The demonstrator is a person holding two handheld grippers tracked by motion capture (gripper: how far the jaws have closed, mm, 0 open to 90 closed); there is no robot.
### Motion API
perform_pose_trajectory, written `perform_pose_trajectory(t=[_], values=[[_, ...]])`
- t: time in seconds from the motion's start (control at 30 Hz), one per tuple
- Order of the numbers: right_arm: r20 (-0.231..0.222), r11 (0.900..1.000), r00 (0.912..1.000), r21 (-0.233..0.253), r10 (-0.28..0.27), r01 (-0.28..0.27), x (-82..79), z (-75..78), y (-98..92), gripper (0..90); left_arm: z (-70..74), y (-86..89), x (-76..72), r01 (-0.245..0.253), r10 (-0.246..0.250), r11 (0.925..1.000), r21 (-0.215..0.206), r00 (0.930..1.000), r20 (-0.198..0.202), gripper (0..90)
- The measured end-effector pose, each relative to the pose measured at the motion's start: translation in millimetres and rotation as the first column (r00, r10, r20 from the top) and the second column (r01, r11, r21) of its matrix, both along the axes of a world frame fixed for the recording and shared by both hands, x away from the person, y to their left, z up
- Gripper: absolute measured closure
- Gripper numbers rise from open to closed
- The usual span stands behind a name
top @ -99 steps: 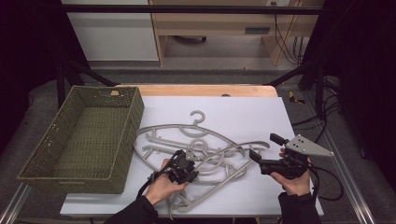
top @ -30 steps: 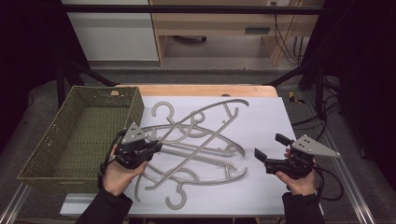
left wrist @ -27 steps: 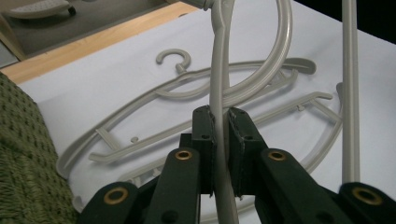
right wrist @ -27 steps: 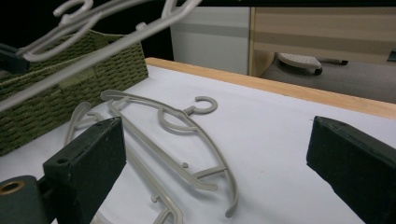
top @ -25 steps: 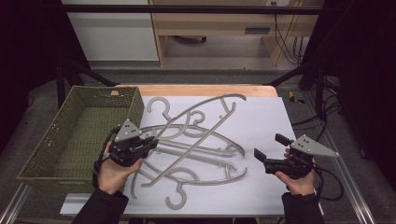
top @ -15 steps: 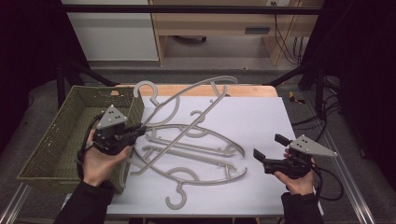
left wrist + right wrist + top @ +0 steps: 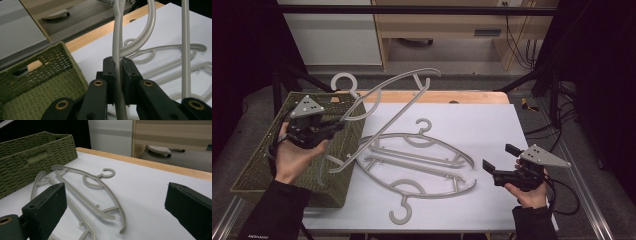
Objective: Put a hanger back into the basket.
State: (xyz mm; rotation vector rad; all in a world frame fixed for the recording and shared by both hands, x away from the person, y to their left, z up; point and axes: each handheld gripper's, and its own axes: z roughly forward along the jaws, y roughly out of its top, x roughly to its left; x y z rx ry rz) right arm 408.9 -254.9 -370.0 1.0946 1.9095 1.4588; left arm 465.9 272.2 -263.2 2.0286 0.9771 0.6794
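Observation:
My left gripper (image 7: 319,129) is shut on a grey plastic hanger (image 7: 397,109) and holds it in the air, tilted, over the right rim of the green woven basket (image 7: 267,165). In the left gripper view the jaws pinch the held hanger's thin arm (image 7: 117,50) near its hook, with the gripper (image 7: 118,63) above the basket's corner (image 7: 37,82). Two more grey hangers (image 7: 417,168) lie overlapped on the white tabletop. My right gripper (image 7: 500,158) hovers open at the table's right front, and the lying hangers (image 7: 100,192) sit ahead of its spread jaws (image 7: 115,197).
The white tabletop (image 7: 492,120) has a wooden strip along its far edge. The basket (image 7: 30,162) stands at the left side. Black frame posts flank the table, and cables trail on the floor at the right.
My left gripper took one hanger out of the pile, then lifted it up and leftward to the basket's edge. The right gripper stayed open and almost still.

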Motion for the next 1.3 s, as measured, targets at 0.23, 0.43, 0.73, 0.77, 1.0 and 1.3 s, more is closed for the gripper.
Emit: perform_pose_trajectory(t=[0.23, 0.43, 0.73, 0.77, 1.0, 1.3], values=[[0.000, 1.000, 1.0000, -0.001, 0.003, -0.003, 0.5, -0.3, 0.8, 4.1, 3.7, 30.9, 11.0, -0.061, 0.060, 0.9973, 0.042, 0.9980, 0.017, 81.9], [-0.002, 1.000, 1.0000, 0.000, 0.001, -0.001, 0.8, -0.3, 0.9, 4.1, -1.1, 56.7, 18.5, -0.101, 0.100, 0.9927, 0.065, 0.9948, 0.021, 81.9], [-0.006, 1.000, 1.0000, 0.001, -0.002, 0.002, 1.5, -1.1, 0.0, 4.1, -14.7, 88.5, 24.8, -0.129, 0.128, 0.9884, 0.081, 0.9916, 0.018, 81.9], [-0.006, 1.000, 1.0000, 0.001, -0.001, 0.001, 1.5, -1.2, -0.1, 4.1, -16.7, 92.5, 25.2, -0.134, 0.134, 0.9874, 0.084, 0.9909, 0.015, 81.9], [-0.008, 1.000, 1.0000, -0.001, -0.005, 0.005, 1.8, -1.6, -0.7, 4.1, -25.1, 112.8, 24.8, -0.155, 0.155, 0.9829, 0.100, 0.9879, 0.005, 81.9], [-0.009, 1.000, 0.9999, 0.002, -0.007, 0.007, 1.6, -1.4, -1.9, 4.1, -34.7, 137.7, 24.1, -0.203, 0.205, 0.9708, 0.128, 0.9788, 0.000, 81.9]])
